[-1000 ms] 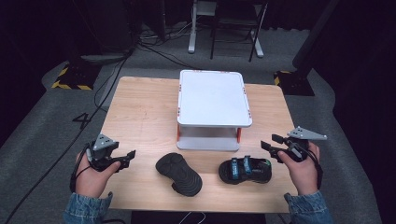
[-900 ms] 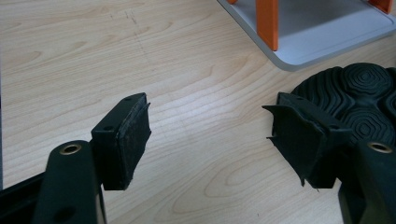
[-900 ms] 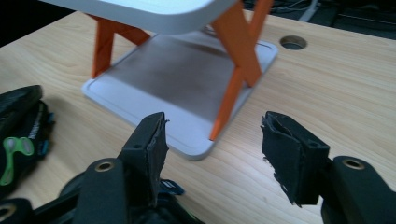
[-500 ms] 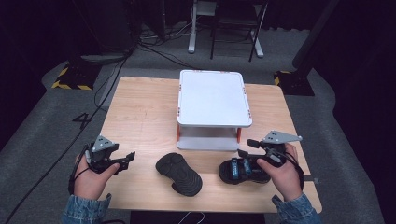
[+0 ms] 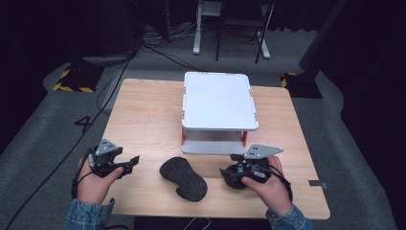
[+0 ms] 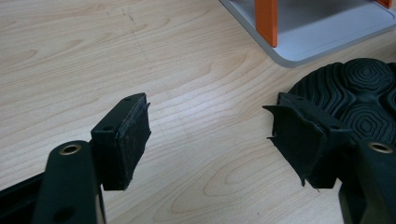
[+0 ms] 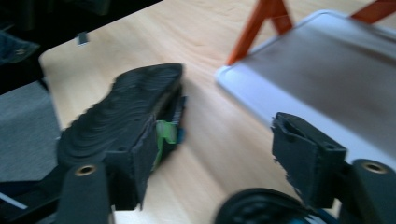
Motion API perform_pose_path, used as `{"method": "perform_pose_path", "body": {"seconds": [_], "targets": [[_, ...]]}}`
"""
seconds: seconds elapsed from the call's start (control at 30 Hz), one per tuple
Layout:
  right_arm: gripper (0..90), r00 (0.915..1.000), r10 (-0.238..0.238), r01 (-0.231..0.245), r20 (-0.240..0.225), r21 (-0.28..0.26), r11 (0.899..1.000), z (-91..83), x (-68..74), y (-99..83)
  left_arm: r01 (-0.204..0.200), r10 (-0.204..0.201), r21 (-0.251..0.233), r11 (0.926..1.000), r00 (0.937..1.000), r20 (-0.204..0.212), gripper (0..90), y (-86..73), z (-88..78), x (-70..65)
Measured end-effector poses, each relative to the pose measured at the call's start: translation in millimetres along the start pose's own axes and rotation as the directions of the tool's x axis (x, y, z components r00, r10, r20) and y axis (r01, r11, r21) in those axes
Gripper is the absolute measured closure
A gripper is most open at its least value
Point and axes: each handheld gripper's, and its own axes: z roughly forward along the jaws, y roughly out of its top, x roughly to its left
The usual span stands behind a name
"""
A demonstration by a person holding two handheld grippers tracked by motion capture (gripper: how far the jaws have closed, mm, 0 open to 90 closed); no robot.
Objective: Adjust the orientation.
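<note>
Two dark sandals lie near the table's front edge. One sandal rests sole up in the middle, also seen as the ridged sole and as the sole-up sandal with a green and blue strap under it. The other sandal lies to its right, under my right gripper. That gripper is open, and a dark rounded part of this second sandal shows low between its jaws. My left gripper stays at the front left, open, and the left gripper has bare wood between its jaws.
A white two-tier shelf on orange legs stands at the table's middle back; its lower tray lies just beyond my right gripper, and the same lower tray is ahead of the left one. Chairs and cables stand on the floor behind.
My right gripper has moved left and down from the table's right side onto the right sandal. The left gripper and the sole-up sandal have stayed put.
</note>
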Motion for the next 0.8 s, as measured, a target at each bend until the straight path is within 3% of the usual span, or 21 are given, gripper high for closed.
{"method": "perform_pose_path", "body": {"seconds": [0.13, 0.23, 0.47, 0.67, 0.8], "targets": [[24.0, 0.9975, -0.036, 0.037, -0.061, 0.018, 0.999, 14.8, 24.0, 0.0, -0.004, 0.004, 0.005, 1.0000, 1.0000, 0.003, 28.2, 0.0, 1.2, 0.5], [22.3, 0.9938, -0.036, 0.038, -0.105, 0.020, 0.999, 25.6, 37.3, -1.1, 0.000, 0.000, 0.006, 1.0000, 1.0000, 0.002, 28.1, -0.4, 2.0, 0.6], [19.5, 0.9921, -0.047, 0.050, -0.116, 0.024, 0.998, 49.4, 58.8, -5.0, 0.000, 0.000, 0.015, 0.9999, 1.0000, 0.005, 28.0, -1.2, 4.8, -0.4], [17.1, 0.9932, -0.051, 0.055, -0.105, 0.038, 0.998, 62.3, 66.4, -8.0, -0.001, 0.001, 0.021, 0.9998, 1.0000, 0.005, 28.0, -1.9, 6.0, 0.2], [16.3, 0.9900, -0.101, 0.105, -0.099, 0.039, 0.994, 66.2, 75.0, -10.5, -0.001, 0.001, 0.019, 0.9998, 1.0000, 0.004, 27.9, -1.8, 6.0, 0.4]]}}
